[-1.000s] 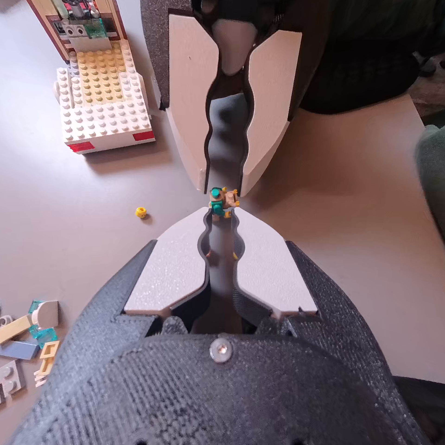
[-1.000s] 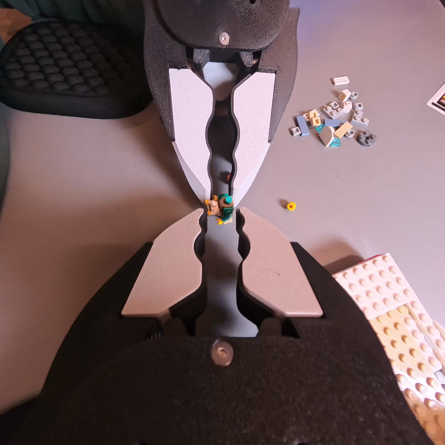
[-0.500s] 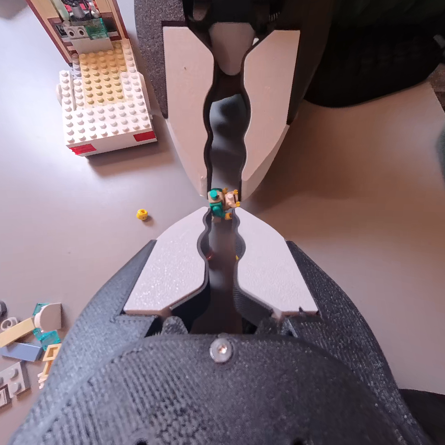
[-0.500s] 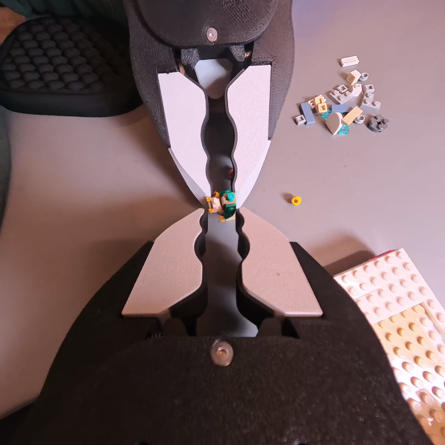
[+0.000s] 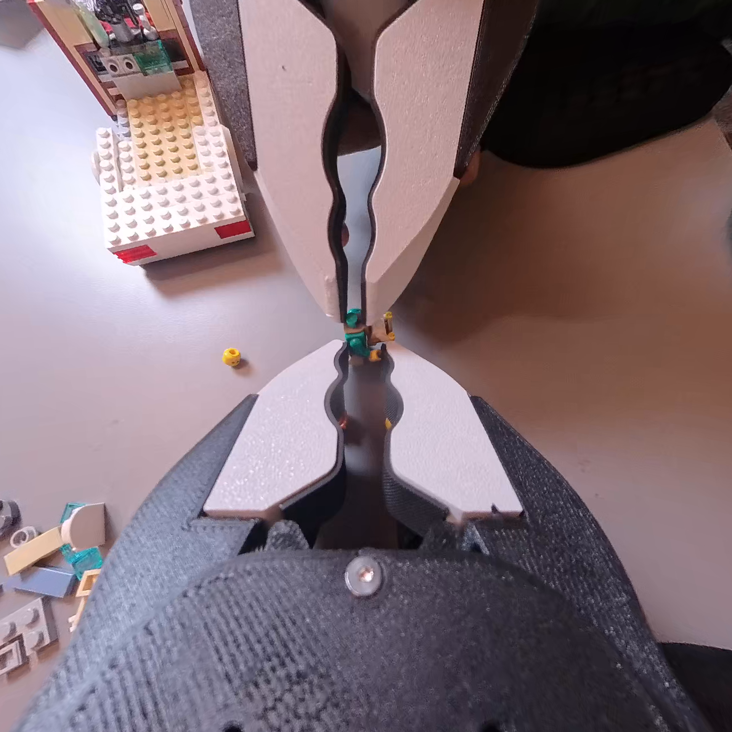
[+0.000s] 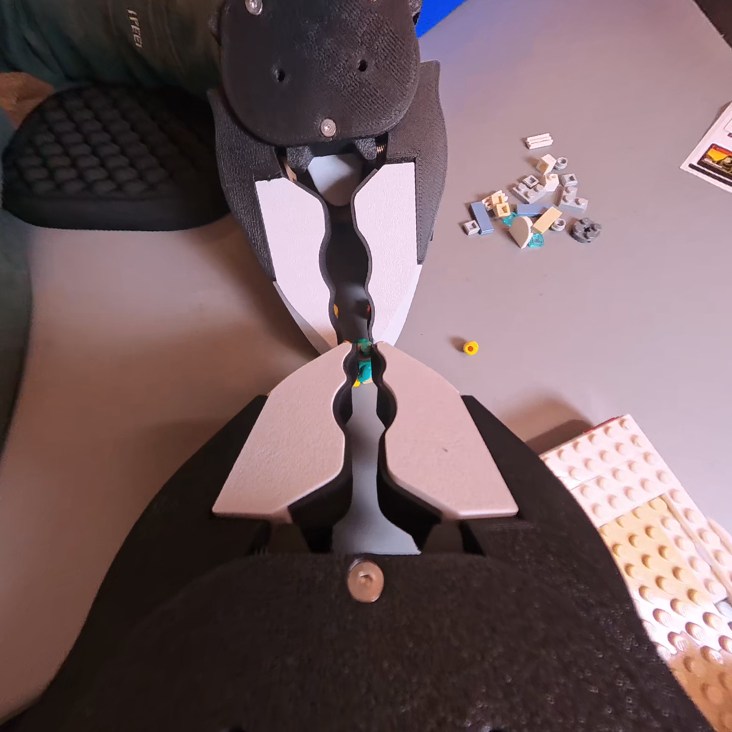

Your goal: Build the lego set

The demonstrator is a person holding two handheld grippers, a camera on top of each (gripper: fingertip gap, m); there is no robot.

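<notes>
Spreading beneath both tongs, the smooth grey table (image 5: 119,396) carries everything else. Left of the left tong lies the partly built white-and-tan studded lego model (image 5: 166,174) with red end stripes; in the right wrist view it (image 6: 641,527) sits right of the right tong. A heap of loose grey, tan, blue and clear-teal lego pieces (image 6: 534,202) rests on the table to the right of the meeting tips, well apart from them. Near it, closer to the tips, sits 1 small yellow round minifigure head (image 5: 231,356).

The 2 tongs meet tip to tip. The right gripper (image 6: 362,350) is clenched on the tiny teal-and-tan lego minifigure (image 5: 358,336), its fingertips squeezed against the teal part. The left gripper (image 5: 365,352) has its white fingers (image 5: 293,435) set slightly wider; the minifigure's lower end sits between their tips, touching the left one, and whether they truly grasp it I cannot tell. The figure hangs above the table, between both pairs of tips.
</notes>
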